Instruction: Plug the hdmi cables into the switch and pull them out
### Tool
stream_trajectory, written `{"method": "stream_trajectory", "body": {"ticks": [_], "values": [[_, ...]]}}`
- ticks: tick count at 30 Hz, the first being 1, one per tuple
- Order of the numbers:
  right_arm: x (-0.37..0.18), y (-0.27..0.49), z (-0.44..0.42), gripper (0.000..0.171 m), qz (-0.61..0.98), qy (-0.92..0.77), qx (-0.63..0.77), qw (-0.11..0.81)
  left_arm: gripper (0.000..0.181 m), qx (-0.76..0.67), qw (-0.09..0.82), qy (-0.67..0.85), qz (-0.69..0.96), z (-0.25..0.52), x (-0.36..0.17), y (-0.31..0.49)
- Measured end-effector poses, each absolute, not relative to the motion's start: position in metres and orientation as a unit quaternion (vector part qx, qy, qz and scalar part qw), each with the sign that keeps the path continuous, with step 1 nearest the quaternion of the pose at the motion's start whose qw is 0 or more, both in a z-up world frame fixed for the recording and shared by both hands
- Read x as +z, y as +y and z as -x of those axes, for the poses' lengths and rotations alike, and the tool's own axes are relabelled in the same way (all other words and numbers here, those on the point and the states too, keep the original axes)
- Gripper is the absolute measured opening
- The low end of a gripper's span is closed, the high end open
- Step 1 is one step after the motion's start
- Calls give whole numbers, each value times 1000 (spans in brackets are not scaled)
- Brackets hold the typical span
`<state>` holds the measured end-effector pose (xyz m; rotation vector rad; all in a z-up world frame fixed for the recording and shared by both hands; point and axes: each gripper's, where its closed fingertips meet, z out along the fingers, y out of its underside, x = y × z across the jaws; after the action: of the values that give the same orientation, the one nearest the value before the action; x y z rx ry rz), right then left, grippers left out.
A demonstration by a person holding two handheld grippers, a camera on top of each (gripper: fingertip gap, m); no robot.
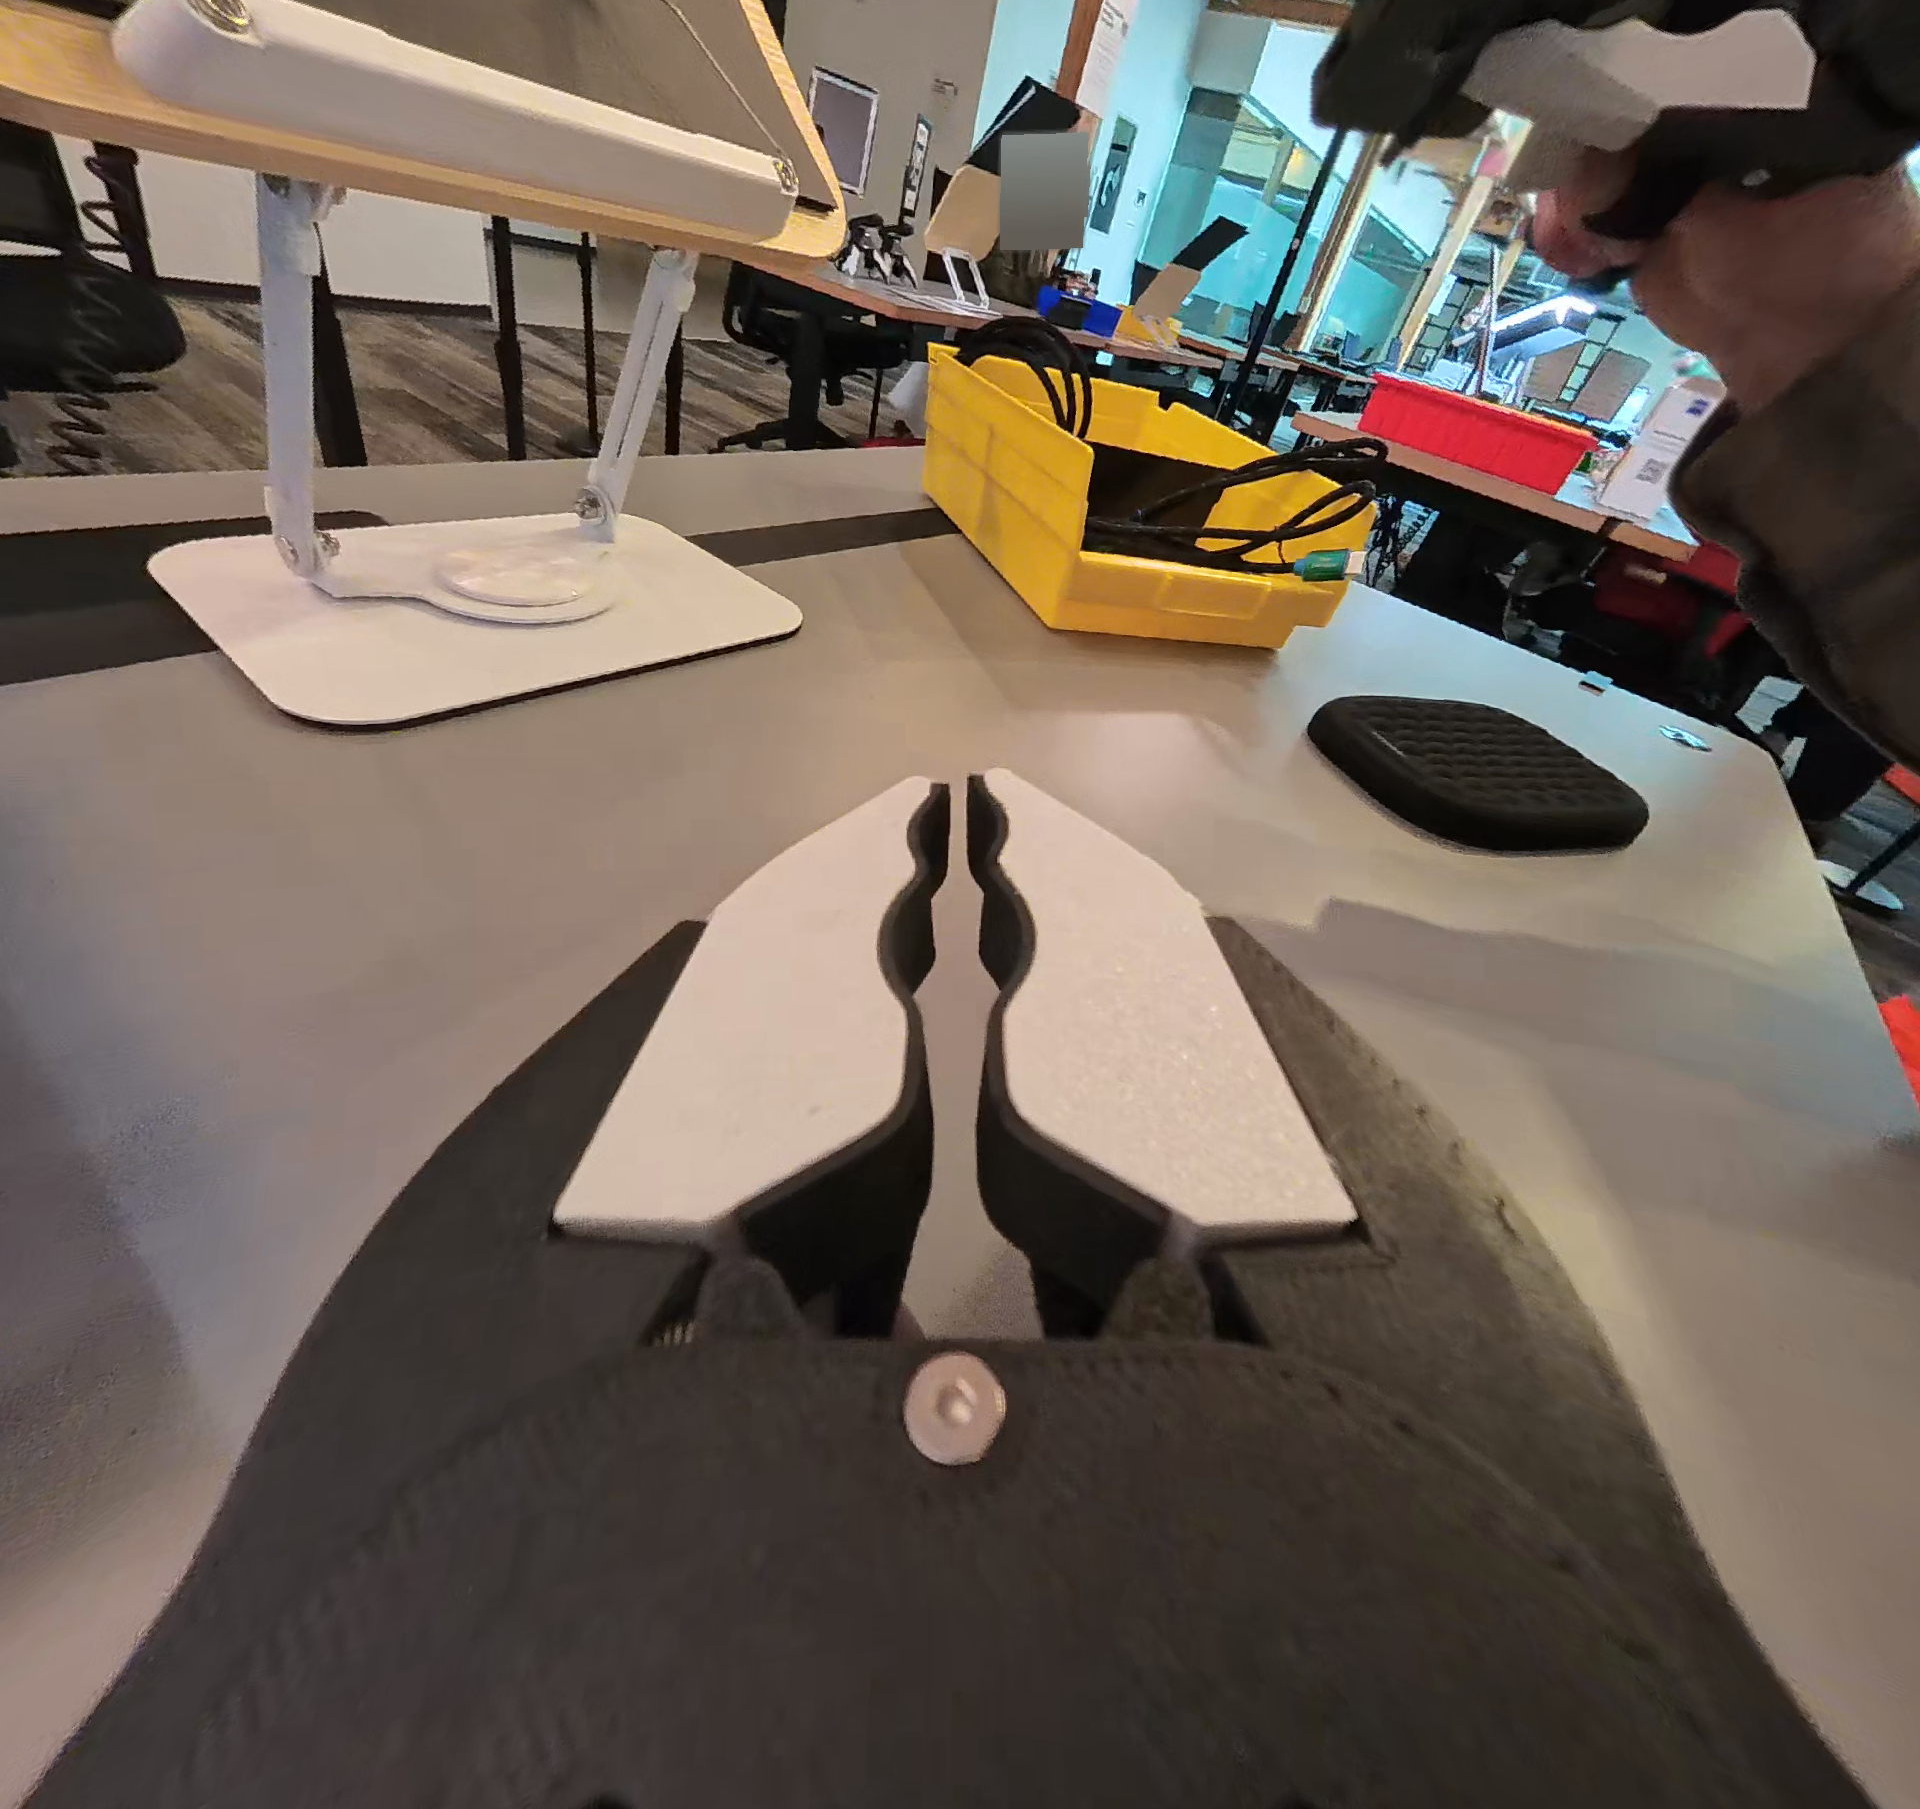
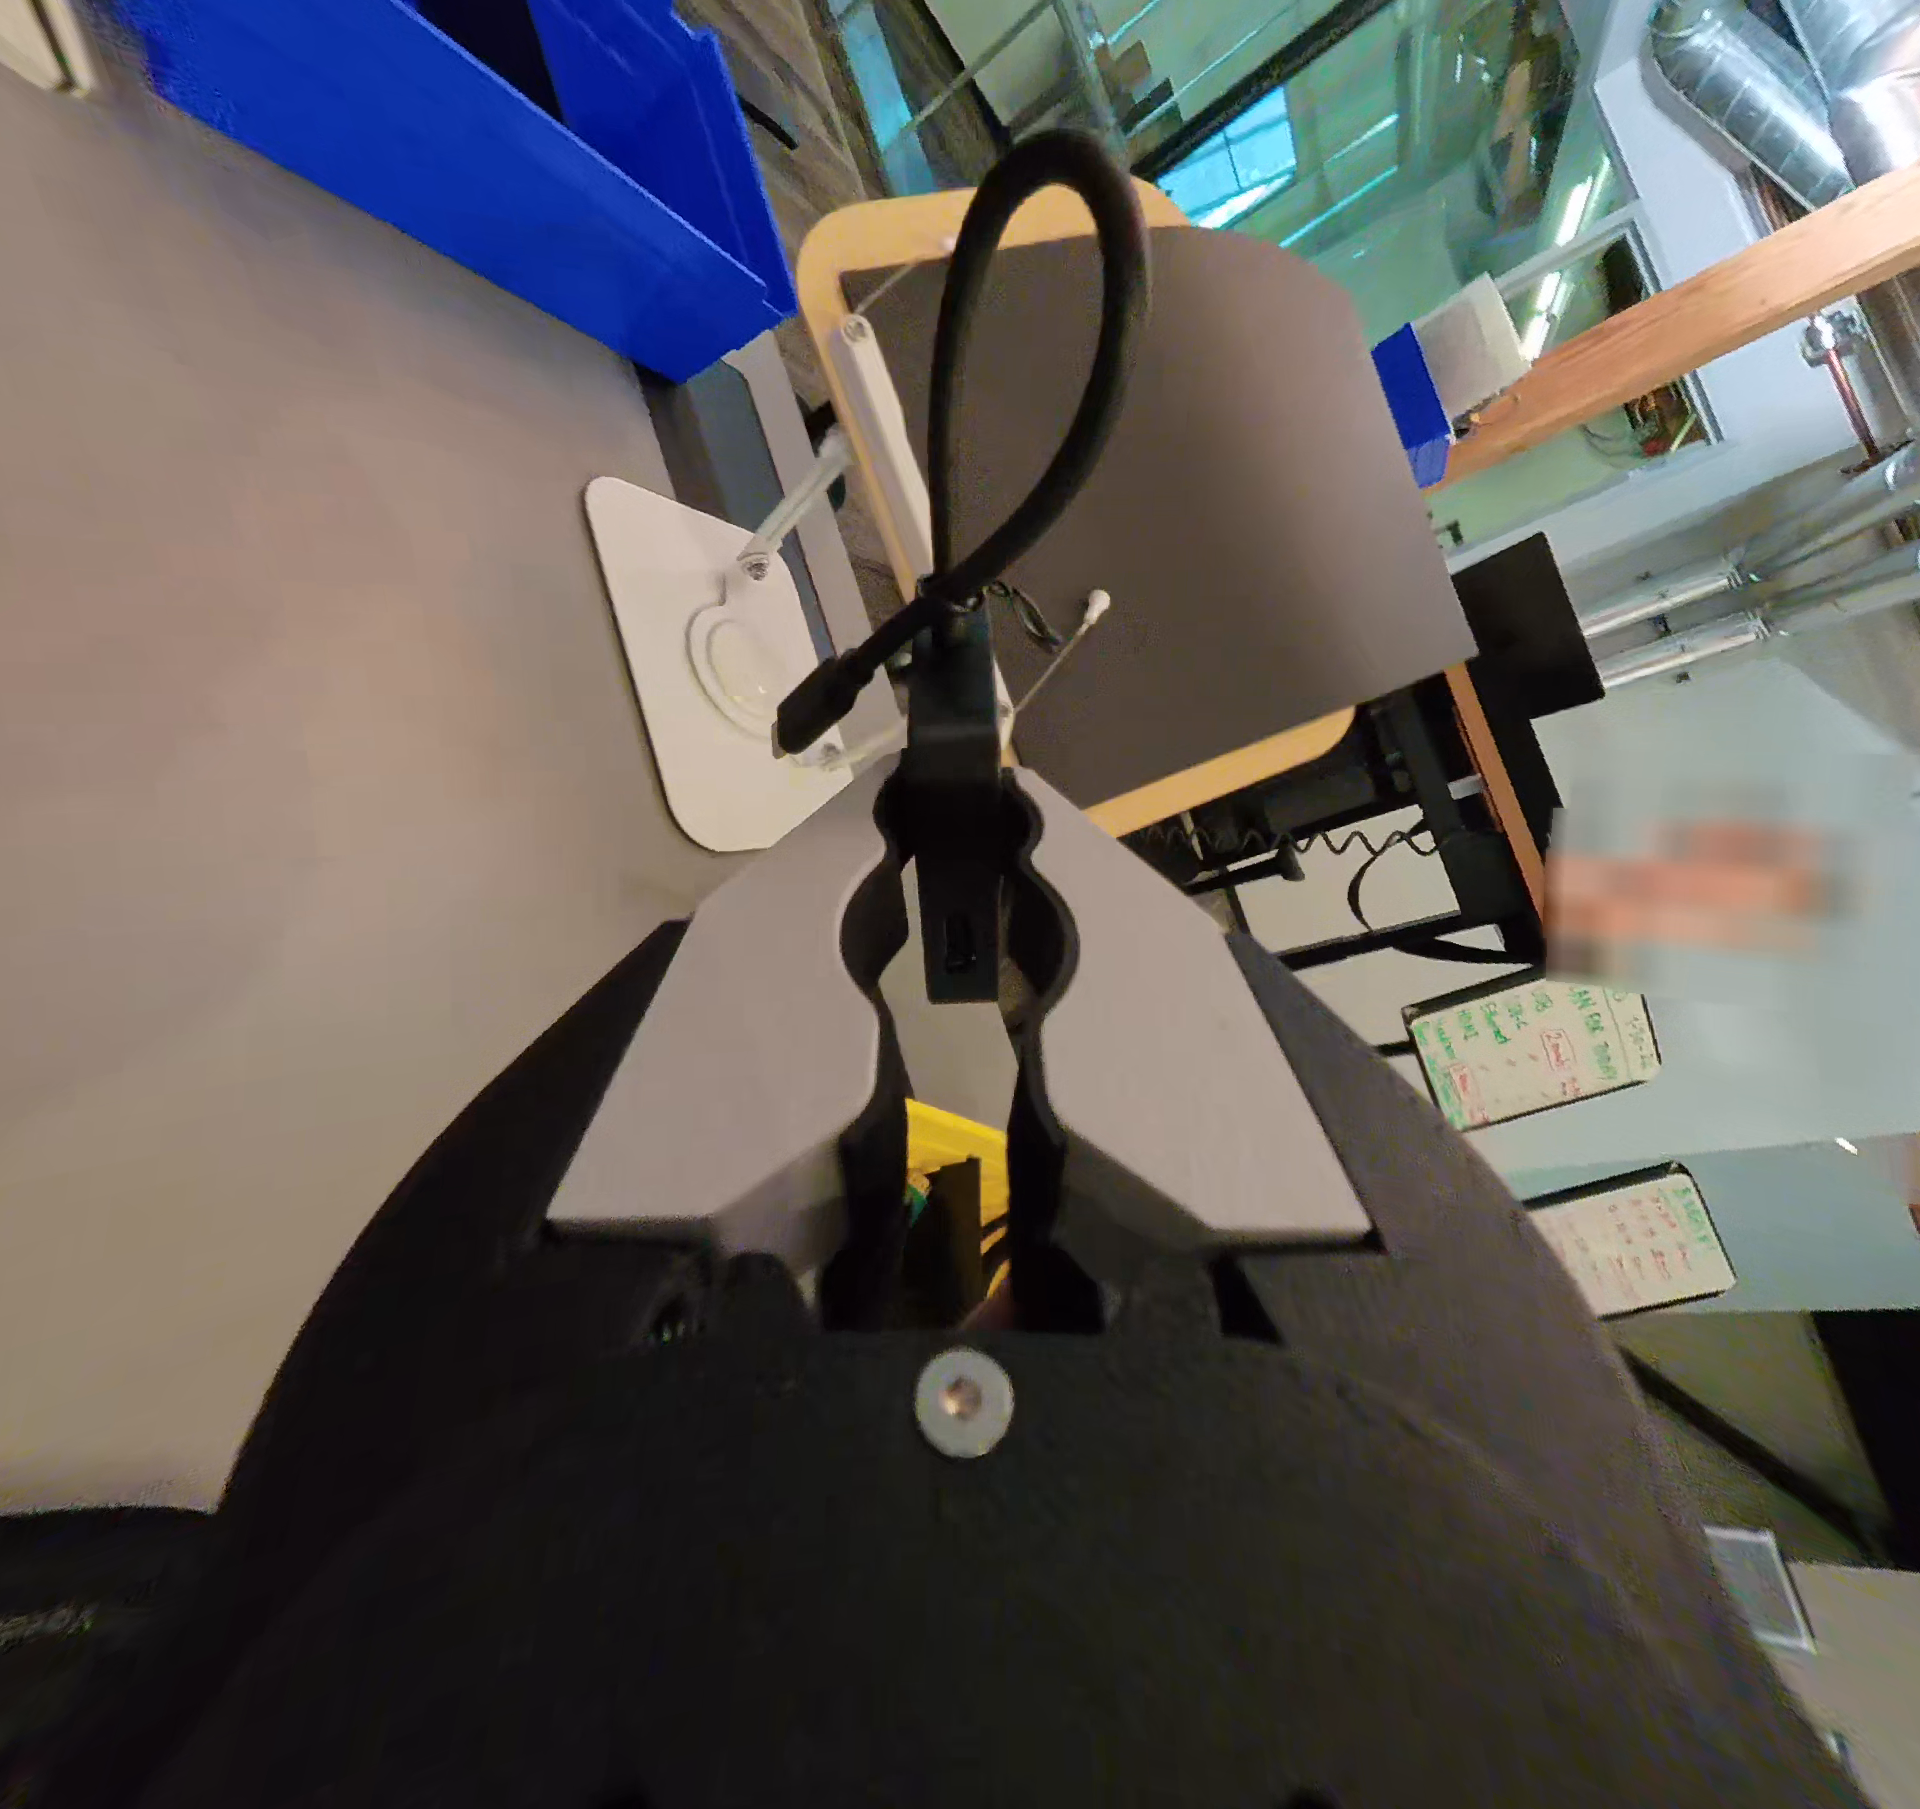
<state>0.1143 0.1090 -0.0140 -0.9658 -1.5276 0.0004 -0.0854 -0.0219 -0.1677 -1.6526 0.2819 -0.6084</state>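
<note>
My left gripper hovers low over the grey table, its jaws nearly together with nothing between them. My right gripper is shut on a small black switch, rolled sideways and held up in the air. A short black cable loops out of the switch and ends in a loose plug. The right gripper also shows in the left wrist view, high at the top right, in a person's hand. More black cables lie in a yellow bin, one with a green connector.
A white stand carrying a tilted wooden board stands at the back left of the table. A black textured pad lies at the right near the table edge. A blue bin shows in the right wrist view. Other desks stand behind. Spacing between my two grippers at the tips: around 30 cm.
</note>
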Motion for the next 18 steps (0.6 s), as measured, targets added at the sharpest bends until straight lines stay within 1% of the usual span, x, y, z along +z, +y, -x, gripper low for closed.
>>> {"method": "stream_trajectory", "body": {"ticks": [7,11,15,18], "values": [[7,200,-164,11,514,-590,-27,622,4,-258,632,122,720,86,-167,-21],[9,261,-201,11,604,-518,15,605,4,-263,633,114,719,88,-167,-20],[-4,318,-230,11,681,-440,59,583,5,-270,634,106,717,90,-167,-19],[-30,356,-255,10,735,-399,49,546,5,-276,633,100,717,92,-167,-18]]}}
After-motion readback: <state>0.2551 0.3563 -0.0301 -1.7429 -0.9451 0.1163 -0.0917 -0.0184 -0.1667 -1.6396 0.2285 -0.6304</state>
